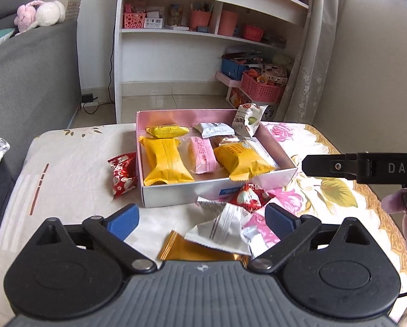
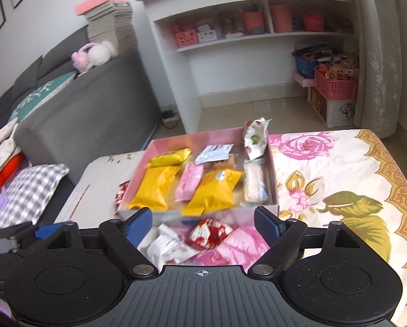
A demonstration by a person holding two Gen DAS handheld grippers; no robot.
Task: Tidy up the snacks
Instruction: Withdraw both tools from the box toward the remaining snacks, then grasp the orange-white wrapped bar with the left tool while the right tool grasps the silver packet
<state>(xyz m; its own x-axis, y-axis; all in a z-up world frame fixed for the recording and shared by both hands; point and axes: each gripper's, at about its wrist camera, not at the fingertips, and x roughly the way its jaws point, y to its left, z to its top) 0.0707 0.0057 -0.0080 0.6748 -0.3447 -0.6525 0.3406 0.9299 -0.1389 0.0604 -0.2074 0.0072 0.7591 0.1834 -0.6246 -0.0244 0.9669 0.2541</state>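
A pink box (image 1: 263, 184) (image 2: 273, 163) on the flowered tablecloth holds several wrapped snacks: yellow packs (image 1: 166, 164) (image 2: 154, 188), a pink one (image 1: 202, 154) and white ones (image 1: 214, 129). Loose on the cloth in front lie a white packet (image 1: 222, 230) (image 2: 166, 248), a red-and-white packet (image 1: 251, 197) (image 2: 208, 233) and a gold one (image 1: 187, 250). Another red packet (image 1: 123, 174) lies left of the box. My left gripper (image 1: 202, 220) is open over the loose packets. My right gripper (image 2: 203, 224) is open and empty above them; it also shows in the left wrist view (image 1: 326, 166).
The table's (image 1: 67, 169) far edge lies just behind the box. A grey sofa (image 1: 26, 81) stands to the left. A white shelf unit (image 1: 203, 41) and pink baskets (image 1: 260, 87) stand beyond on the tiled floor. A curtain (image 2: 377, 54) hangs at right.
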